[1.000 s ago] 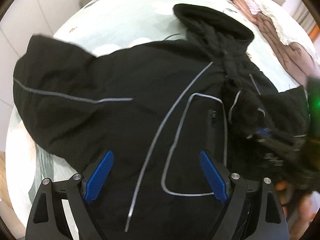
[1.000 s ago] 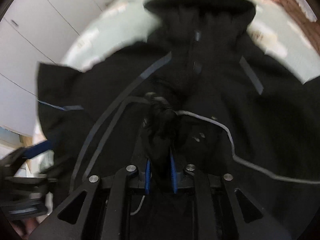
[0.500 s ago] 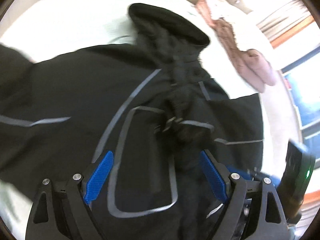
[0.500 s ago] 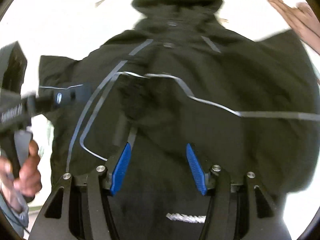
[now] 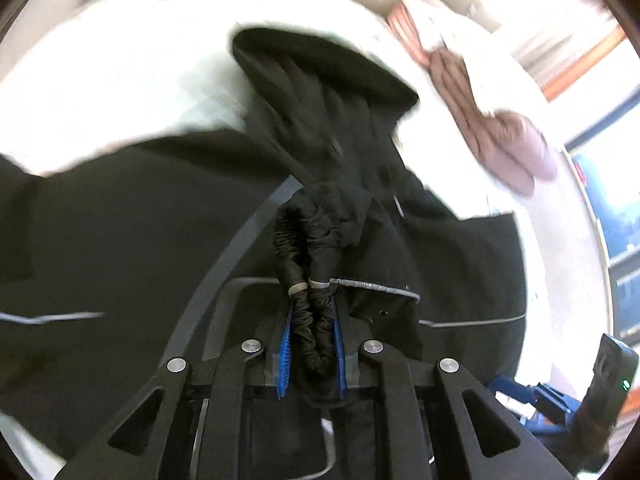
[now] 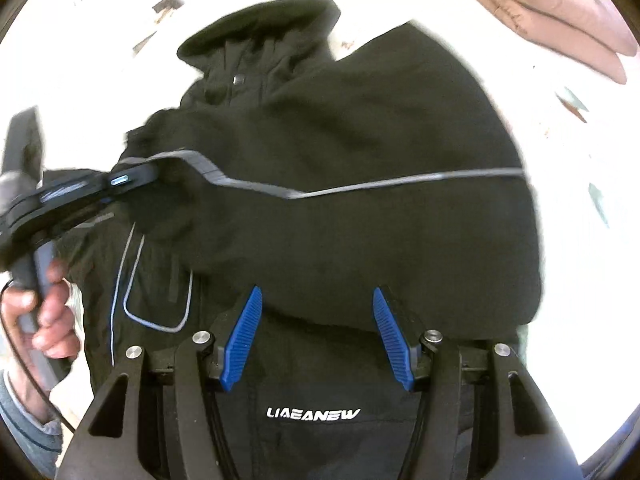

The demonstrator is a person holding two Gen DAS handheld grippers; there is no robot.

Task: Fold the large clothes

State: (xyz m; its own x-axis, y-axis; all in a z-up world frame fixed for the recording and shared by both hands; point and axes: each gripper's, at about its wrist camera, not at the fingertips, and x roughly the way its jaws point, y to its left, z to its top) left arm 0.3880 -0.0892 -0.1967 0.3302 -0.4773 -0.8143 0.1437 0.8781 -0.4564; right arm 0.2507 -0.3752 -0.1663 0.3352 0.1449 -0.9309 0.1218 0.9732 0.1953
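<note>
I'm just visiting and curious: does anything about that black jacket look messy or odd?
The jacket isn't flat: its cuff is bunched between the pads of the left gripper, and a sleeve lies slanted across the front. Expected mid-fold. No damage shows.

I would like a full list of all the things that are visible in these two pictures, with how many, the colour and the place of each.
jacket: one, black with grey piping and a white logo, spread on the bed, right sleeve folded across the chest.
cuff: one, black, bunched between the left jaws.
bed: one, pale sheet, under the jacket.
quilt: one, dusty pink, at the far right of the bed.
left gripper: one, black with blue pads, jaws closing on the cuff.
right gripper: one, black with blue pads, jaws apart over the jacket, holding nothing.
hand: one, around the left gripper's handle.
</note>
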